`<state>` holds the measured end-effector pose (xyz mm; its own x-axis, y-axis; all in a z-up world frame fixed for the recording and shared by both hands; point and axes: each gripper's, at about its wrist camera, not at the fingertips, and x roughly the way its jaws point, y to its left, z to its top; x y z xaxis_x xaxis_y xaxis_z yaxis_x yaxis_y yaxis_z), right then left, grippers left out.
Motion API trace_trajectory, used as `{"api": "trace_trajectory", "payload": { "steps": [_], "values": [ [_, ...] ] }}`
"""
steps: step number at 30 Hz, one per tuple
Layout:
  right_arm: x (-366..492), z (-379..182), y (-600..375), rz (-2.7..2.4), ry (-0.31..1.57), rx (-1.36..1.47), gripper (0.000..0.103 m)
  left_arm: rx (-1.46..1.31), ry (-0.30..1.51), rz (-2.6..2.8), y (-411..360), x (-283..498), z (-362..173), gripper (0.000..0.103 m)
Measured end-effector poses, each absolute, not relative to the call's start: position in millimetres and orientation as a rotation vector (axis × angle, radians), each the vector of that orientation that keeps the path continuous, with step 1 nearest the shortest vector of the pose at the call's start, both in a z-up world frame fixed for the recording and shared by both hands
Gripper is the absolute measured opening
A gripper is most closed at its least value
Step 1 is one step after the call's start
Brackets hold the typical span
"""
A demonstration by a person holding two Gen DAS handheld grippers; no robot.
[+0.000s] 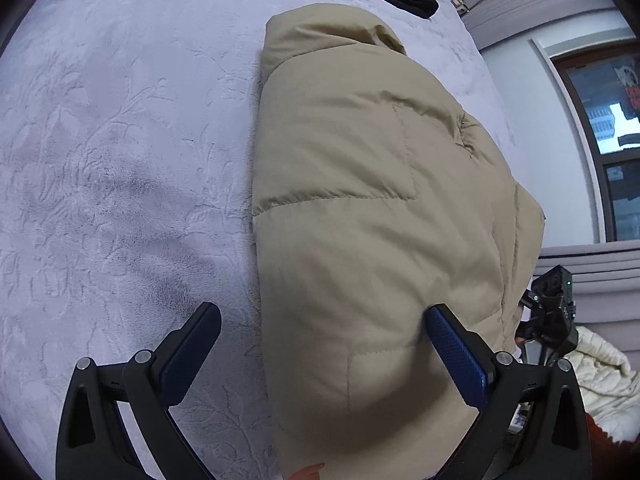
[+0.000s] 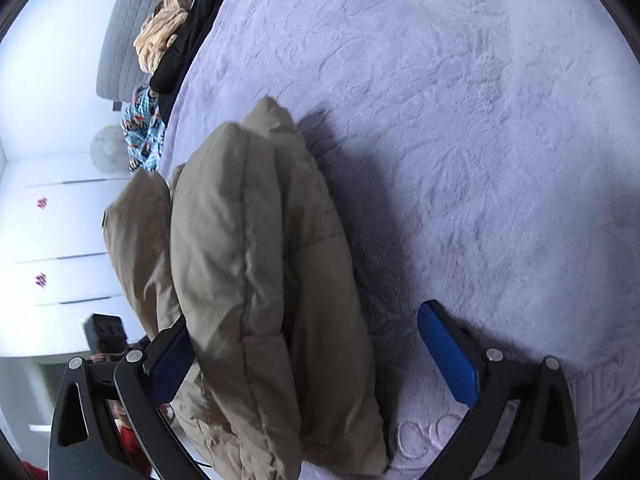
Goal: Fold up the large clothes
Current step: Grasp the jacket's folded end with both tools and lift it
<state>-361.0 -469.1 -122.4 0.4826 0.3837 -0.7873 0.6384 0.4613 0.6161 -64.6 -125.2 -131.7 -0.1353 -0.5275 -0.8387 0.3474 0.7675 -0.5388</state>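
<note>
Beige puffer jacket [image 1: 360, 208] lies folded near the lilac blanket's [image 1: 120, 160] edge; my left gripper [image 1: 320, 356] and right gripper [image 2: 312, 360] both gape wide, gripping nothing.

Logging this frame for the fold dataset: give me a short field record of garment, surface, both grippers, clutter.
garment: tan puffer jacket, folded into a thick bundle, lying on the bed
surface: lilac embossed bedspread
left gripper: open, jaws wide over the jacket's near left edge, nothing pinched
right gripper: open wide, jacket's near right edge between the jaws, no pinch visible
far edge of bed: black garment, beige knit item, blue patterned cloth
fold state: looks compact; whether finished cannot be told
</note>
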Motion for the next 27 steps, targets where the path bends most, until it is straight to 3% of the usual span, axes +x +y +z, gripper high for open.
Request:
{"api": "trace_trajectory", "payload": {
  "steps": [4, 9, 17, 27],
  "values": [
    [-352, -130, -471, -0.145, 1.123, 1.160, 0.103, -0.246, 1.572, -0.788, -121, -51, -147, 0.103],
    [-335, -114, -458, 0.094, 0.998, 1.277, 0.103, -0.322, 1.576, -0.866, -122, -44, -155, 0.103],
    [-282, -109, -421, 0.117, 1.293, 0.878, 0.103, -0.150, 1.527, -0.958, -160, -49, -161, 0.103],
    [-270, -136, -418, 0.038, 1.381, 0.950, 0.103, -0.060, 1.537, -0.850, -183, -66, -153, 0.103]
  ]
}}
